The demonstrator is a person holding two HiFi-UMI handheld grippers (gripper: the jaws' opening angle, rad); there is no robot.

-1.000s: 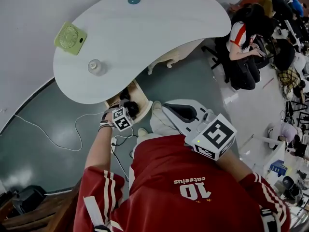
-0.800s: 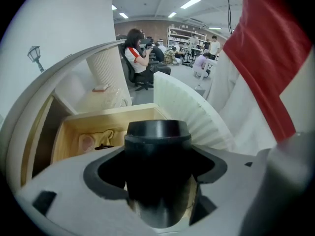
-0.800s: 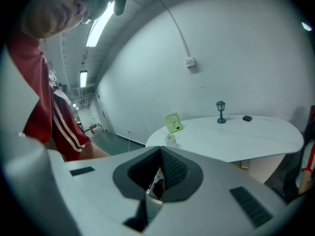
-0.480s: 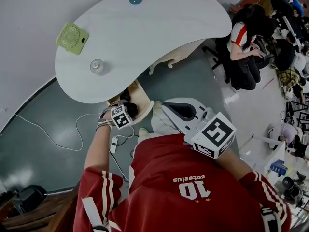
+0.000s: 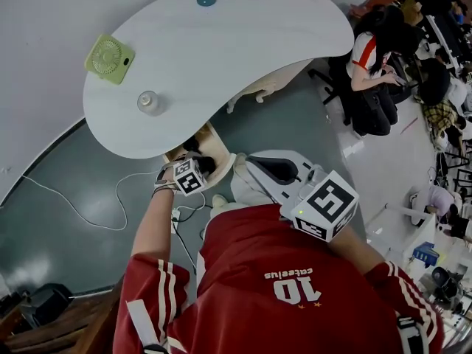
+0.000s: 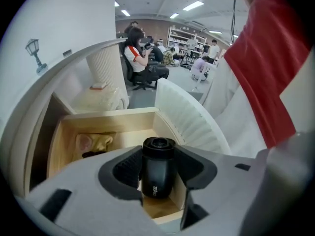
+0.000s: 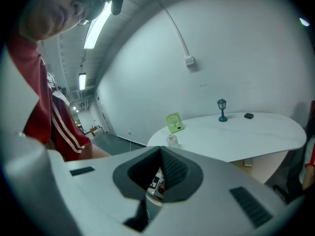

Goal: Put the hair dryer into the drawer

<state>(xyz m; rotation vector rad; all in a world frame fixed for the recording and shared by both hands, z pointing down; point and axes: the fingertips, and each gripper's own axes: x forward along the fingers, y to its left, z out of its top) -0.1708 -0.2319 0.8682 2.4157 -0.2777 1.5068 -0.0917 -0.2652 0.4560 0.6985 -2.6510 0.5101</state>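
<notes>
The left gripper (image 6: 158, 161) pointed steeply down into the open wooden drawer (image 6: 106, 119) under the white table's (image 5: 236, 43) edge. Its jaws were closing, with the pads against the barrel of the black hair dryer (image 6: 157, 178), which stood upright in the drawer's near corner. The right gripper (image 7: 160, 156) hung well apart from it, fingers together on nothing.

- Head view: high up, looking steeply down on the table (image 5: 221, 50) from well off.
- Left gripper view: low by the table's edge, close over the drawer (image 6: 106, 124).
- Right gripper view: back from the table, facing across its top, which the head view also shows.
</notes>
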